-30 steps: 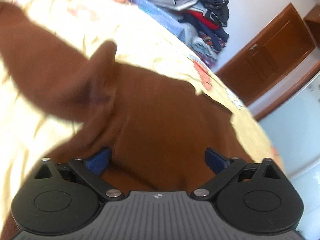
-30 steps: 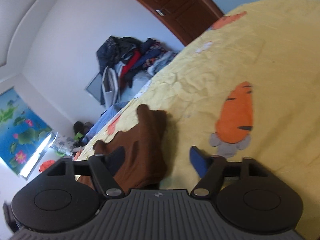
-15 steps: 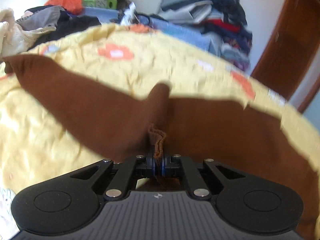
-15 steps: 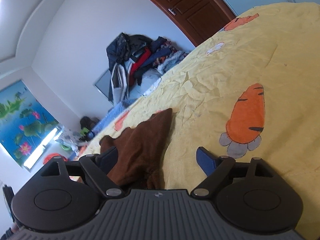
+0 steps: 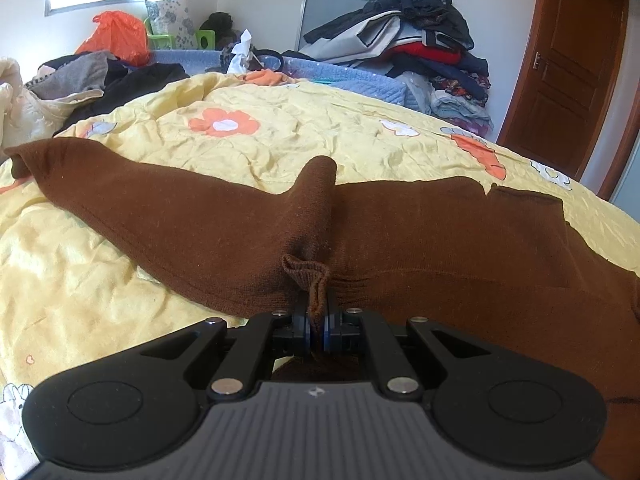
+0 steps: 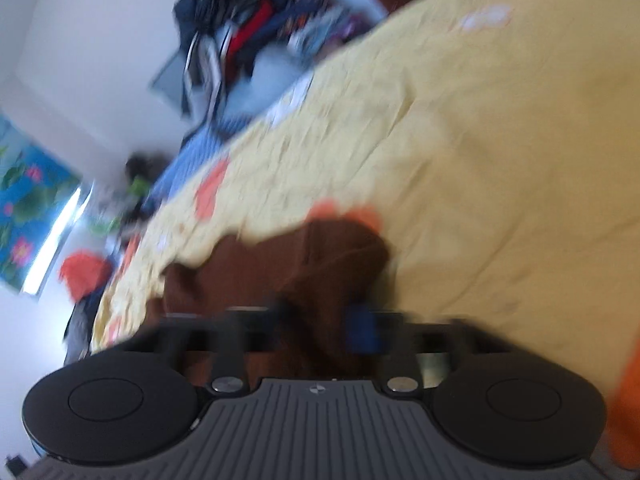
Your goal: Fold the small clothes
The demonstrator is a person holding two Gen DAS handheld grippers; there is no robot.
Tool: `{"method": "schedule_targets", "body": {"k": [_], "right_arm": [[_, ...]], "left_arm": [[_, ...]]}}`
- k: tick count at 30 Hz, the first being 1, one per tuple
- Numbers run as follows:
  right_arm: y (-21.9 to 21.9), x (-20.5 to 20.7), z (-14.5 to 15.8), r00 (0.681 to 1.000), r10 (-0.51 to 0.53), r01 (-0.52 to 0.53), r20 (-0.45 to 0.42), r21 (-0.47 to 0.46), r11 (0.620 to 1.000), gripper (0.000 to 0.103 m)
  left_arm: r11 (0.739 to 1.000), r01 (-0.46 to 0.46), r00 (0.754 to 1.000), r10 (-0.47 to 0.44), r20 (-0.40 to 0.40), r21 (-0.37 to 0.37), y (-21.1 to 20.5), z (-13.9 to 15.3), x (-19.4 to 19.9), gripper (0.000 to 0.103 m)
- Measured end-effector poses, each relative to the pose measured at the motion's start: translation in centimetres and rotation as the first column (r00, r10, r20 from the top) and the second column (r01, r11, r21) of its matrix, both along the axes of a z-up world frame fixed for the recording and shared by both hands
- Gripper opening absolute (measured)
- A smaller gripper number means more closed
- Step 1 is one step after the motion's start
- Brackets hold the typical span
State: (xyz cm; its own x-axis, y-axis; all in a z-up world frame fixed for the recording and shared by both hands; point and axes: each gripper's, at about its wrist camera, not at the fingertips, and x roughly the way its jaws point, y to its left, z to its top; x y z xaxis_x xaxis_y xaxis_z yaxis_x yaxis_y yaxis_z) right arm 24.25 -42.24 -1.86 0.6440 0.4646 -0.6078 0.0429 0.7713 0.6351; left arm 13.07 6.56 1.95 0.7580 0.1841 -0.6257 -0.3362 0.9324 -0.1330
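Observation:
A brown knit garment (image 5: pixel 400 240) lies spread across the yellow flowered bed cover (image 5: pixel 280 140), one long part reaching far left. My left gripper (image 5: pixel 316 320) is shut on a pinched fold of its ribbed edge, which stands up between the pads. The right wrist view is blurred by motion. There, a bunched end of the brown garment (image 6: pixel 320 256) fills the gap of my right gripper (image 6: pixel 320 320). Its jaws are closing on that bunch, and the blue pad (image 6: pixel 362 328) lies against the cloth.
A tall pile of clothes (image 5: pixel 420 40) sits behind the bed, with a wooden door (image 5: pixel 568 60) to its right. Dark and grey clothes (image 5: pixel 80 76) lie at the bed's far left corner near an orange bag (image 5: pixel 116 36). A blue quilt (image 5: pixel 360 76) edges the far side.
My left gripper went from open to shut on the garment's edge, and its view rolled level. My right gripper swept sideways over the bed and narrowed its jaws around the garment's end.

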Motion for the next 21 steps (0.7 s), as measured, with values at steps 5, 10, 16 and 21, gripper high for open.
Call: {"method": "schedule_targets", "body": {"k": [5,10,16,21], "right_arm": [[-1.7,-2.1,2.4,0.995,-0.017,0.02,0.1,-0.037,0.999,0.015],[-2.8,-3.0,0.8,0.999,-0.02,0.024,0.047,-0.085,0.996,0.018],[-1.8,-6.0,4.4,0.977,-0.083,0.111,0.195,-0.136,0.985,0.041],[4.1,-5.7,5.6,0.968,0.105,-0.057,0.229,-0.209,0.976,0.067]], "left_arm": [[0.999,-0.018,1.0,0.018,-0.004,-0.026,0.5,-0.1,-0.3,0.005],[0.999,-0.017,1.0,0.017,0.0,0.039,-0.4,-0.5,-0.7,0.005],[0.998,-0.036,0.993,0.029,0.115,0.057,-1.4,3.0,-3.6,0.009],[0.991,0.127,0.987,-0.13,0.094,0.036,-5.4,2.8,-0.4,0.027]]}}
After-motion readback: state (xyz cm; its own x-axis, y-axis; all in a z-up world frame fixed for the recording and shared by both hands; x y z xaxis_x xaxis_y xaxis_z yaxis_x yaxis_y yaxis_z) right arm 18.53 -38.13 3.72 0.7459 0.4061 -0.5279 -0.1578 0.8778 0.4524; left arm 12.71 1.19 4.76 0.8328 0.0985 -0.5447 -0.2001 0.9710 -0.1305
